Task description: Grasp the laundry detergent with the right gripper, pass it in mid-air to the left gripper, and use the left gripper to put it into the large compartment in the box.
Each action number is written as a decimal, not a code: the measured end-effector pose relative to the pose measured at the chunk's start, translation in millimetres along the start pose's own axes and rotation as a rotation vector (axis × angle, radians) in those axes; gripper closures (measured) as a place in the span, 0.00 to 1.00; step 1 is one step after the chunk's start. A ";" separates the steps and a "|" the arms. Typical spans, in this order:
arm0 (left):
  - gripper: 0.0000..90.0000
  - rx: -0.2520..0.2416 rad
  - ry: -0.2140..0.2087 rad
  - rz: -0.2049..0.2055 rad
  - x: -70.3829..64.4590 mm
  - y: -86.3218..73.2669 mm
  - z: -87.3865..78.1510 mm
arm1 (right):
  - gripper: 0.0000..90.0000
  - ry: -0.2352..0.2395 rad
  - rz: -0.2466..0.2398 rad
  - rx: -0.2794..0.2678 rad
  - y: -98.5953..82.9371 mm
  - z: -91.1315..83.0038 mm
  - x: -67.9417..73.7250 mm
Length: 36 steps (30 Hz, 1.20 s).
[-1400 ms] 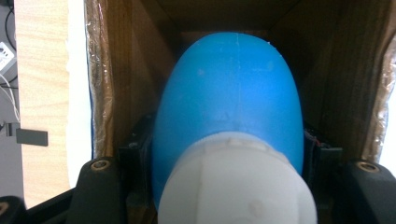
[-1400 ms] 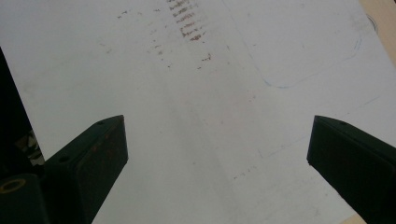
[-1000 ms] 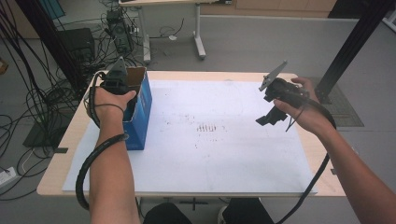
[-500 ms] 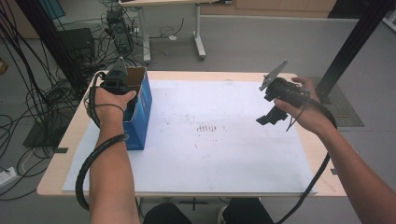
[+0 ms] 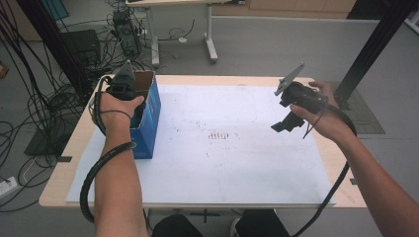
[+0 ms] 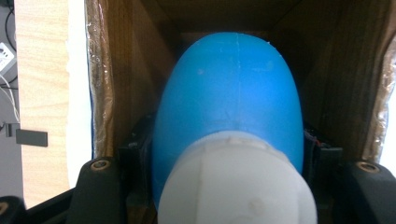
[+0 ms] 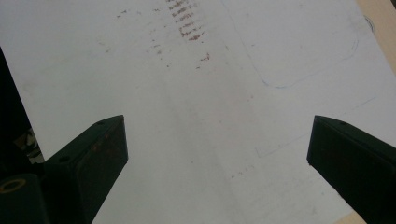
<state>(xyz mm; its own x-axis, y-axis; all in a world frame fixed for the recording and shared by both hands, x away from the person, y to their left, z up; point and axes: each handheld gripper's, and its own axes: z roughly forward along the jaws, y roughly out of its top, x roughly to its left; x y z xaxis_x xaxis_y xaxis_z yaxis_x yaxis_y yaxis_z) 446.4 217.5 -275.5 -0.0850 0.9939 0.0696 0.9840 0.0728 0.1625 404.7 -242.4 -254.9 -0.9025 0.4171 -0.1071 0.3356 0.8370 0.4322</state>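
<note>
The left tool (image 6: 224, 186) grips a blue bottle (image 6: 229, 98) inside the box (image 5: 148, 106) at nine o'clock on the desk (image 5: 237, 79). Lift it straight up, clear of the cardboard walls. The right tool (image 7: 217, 154) hovers wide open, empty.

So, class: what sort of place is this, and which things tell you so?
Probably a lab or workshop set up for recording hand work. Bundles of black cables trail over a bare grey floor, a wooden table carries a marked white sheet, and the person holds a cabled left gripper over a blue box.
</note>
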 end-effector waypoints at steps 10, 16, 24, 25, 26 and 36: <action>0.40 -0.001 -0.002 -0.001 0.1 -0.4 -0.1 | 0.06 0.002 0.001 -0.002 1.0 1.5 1.8; 0.40 -0.005 -0.006 -0.003 0.3 -0.2 -0.3 | 0.06 0.003 -0.001 -0.005 1.2 1.6 2.3; 0.38 -0.008 -0.011 -0.008 1.9 -1.9 -3.8 | 0.06 -0.001 -0.008 -0.009 2.8 -0.2 4.2; 0.37 -0.009 -0.015 -0.010 2.2 -2.3 -4.6 | 0.06 -0.001 -0.008 -0.011 3.1 -0.3 4.7; 0.36 -0.009 -0.014 -0.008 2.4 -2.5 -5.3 | 0.06 -0.001 -0.009 -0.011 3.4 -0.5 5.0; 0.28 -0.016 0.027 0.017 1.1 -4.7 -16.7 | 0.06 -0.007 -0.009 -0.018 5.6 -4.7 7.9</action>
<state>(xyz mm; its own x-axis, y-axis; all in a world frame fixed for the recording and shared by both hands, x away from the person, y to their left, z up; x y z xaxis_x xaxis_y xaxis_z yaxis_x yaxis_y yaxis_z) 439.1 216.8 -259.8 -0.0730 0.9924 0.0989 0.9828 0.0547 0.1765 398.2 -236.1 -249.1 -0.9035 0.4121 -0.1174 0.3224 0.8342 0.4474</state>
